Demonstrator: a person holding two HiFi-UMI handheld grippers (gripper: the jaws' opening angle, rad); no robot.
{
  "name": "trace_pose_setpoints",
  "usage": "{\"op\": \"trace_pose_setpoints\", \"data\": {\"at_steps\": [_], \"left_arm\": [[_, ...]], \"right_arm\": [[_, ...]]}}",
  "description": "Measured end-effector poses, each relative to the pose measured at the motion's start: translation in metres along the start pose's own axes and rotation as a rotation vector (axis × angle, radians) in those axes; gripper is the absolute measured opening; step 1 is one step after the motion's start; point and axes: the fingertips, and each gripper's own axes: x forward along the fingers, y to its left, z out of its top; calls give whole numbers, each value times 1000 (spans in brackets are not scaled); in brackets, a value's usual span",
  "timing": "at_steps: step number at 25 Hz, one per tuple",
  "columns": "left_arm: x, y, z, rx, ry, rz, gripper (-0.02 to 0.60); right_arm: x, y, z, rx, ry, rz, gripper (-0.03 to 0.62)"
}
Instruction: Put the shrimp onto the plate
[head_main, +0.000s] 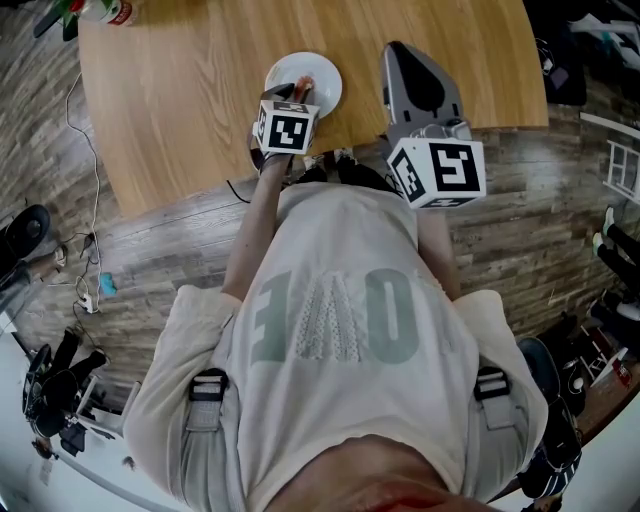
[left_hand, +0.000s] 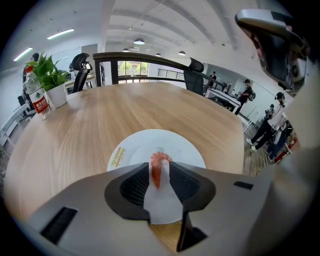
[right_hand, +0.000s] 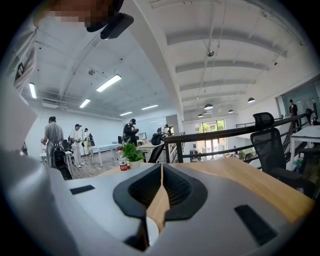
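So the whole thing comes down to the left gripper (left_hand: 160, 169) and the shrimp (left_hand: 159, 163), because the shrimp sits right in the slot between its two jaws, not off to either side. In the left gripper view the jaws stand apart and the gap looks a bit wider than the shrimp. The fat curled end is close to both pads, so I can't swear there's zero contact there, but the thin tail has daylight on both sides and I'd call it released, not pinched. Its long axis runs near-to-far, along the slot: curled pink end on the far side, tail pointing back toward the near side. The gripper angles down at the white plate (left_hand: 135, 147), and the shrimp is over the middle of it, looks like it's resting on it, though whether it's fully settled I can't tell. The plate sits near the near edge of the wooden table (left_hand: 100, 115). The right gripper (right_hand: 161, 169) is out of this one: jaws together with nothing in them, held roughly level off to the right of the plate, farther from the shrimp than the left one. My guess is the next move is just backing the left one off along that same near-far line so neither jaw drags the shrimp sideways off the plate.
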Motion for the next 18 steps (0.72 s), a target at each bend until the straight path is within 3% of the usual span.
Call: {"op": "trace_pose_setpoints", "data": {"at_steps": [12, 18], "left_arm": [[-13, 5, 15, -26, -52, 39, 123], [-41, 9, 56, -39, -202, 64, 111]], "right_arm": [[0, 2, 4, -3, -15, 25, 26], [8, 9, 20, -36, -57, 64, 26]]}}
